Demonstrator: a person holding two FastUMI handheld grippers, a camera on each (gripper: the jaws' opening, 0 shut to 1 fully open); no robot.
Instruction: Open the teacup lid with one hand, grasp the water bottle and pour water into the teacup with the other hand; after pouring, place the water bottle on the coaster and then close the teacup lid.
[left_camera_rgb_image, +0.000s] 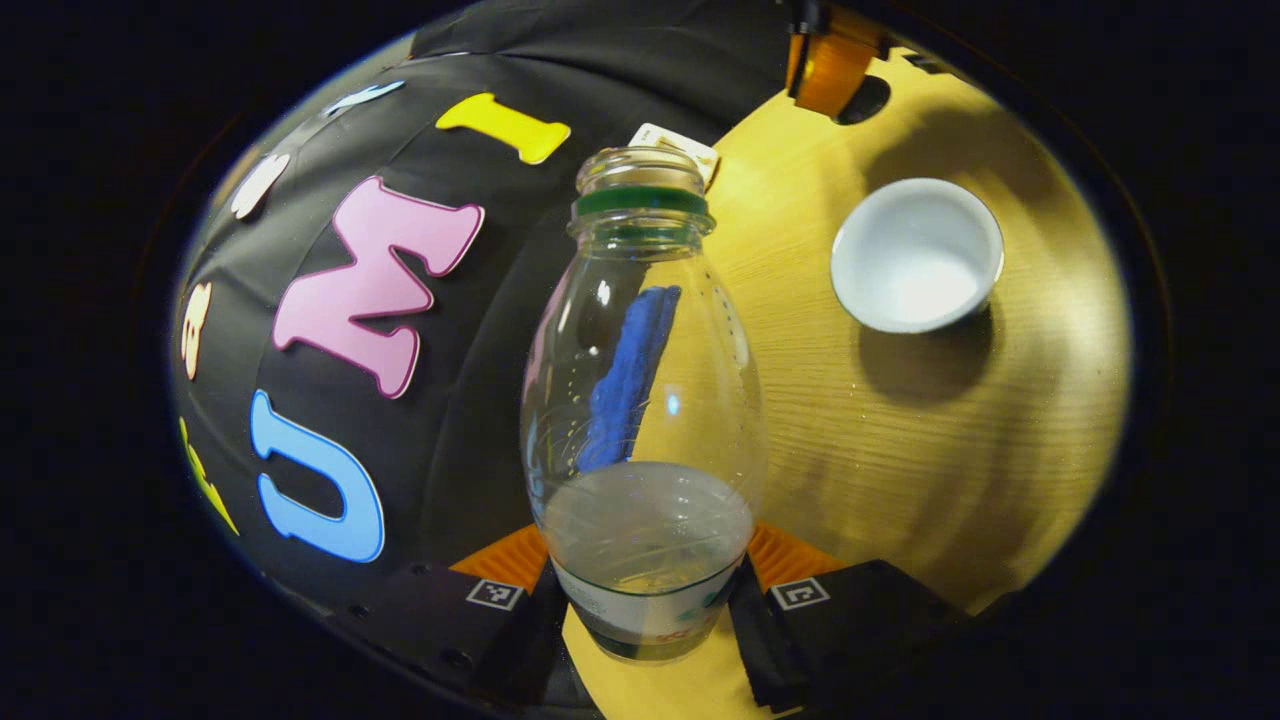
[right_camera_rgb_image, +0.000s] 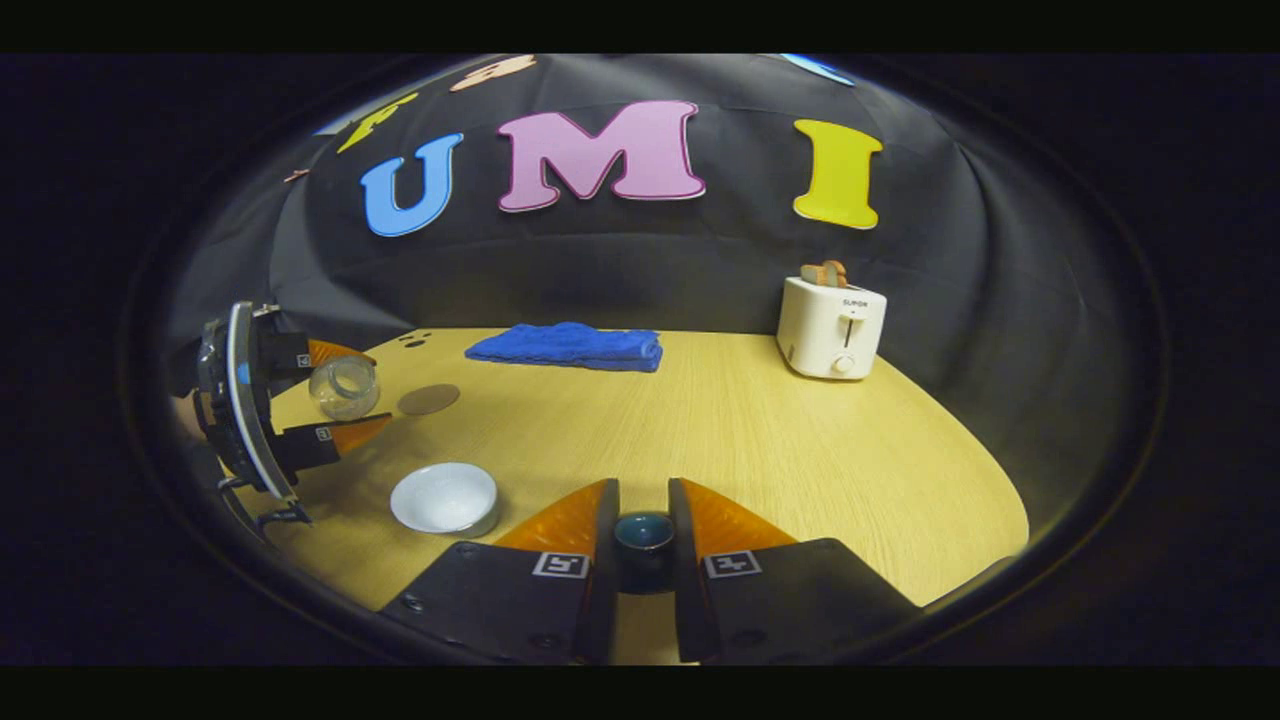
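Observation:
My left gripper (left_camera_rgb_image: 648, 560) is shut on the lower body of a clear water bottle (left_camera_rgb_image: 645, 400). The bottle has no cap, carries a green neck ring, and holds water near its base. The white teacup (left_camera_rgb_image: 915, 255) stands open on the table, to the right of the bottle's mouth. In the right gripper view, my right gripper (right_camera_rgb_image: 643, 492) is shut on the dark teal teacup lid (right_camera_rgb_image: 643, 532), held above the table. At the left, the left gripper (right_camera_rgb_image: 335, 385) holds the bottle (right_camera_rgb_image: 343, 387) tipped on its side above the teacup (right_camera_rgb_image: 445, 497). The round brown coaster (right_camera_rgb_image: 428, 399) lies just beyond.
A folded blue towel (right_camera_rgb_image: 567, 345) lies at the back of the wooden table (right_camera_rgb_image: 760, 450). A white toaster (right_camera_rgb_image: 832, 325) with bread in it stands at the back right. The right gripper's orange finger (left_camera_rgb_image: 830, 65) shows beyond the teacup.

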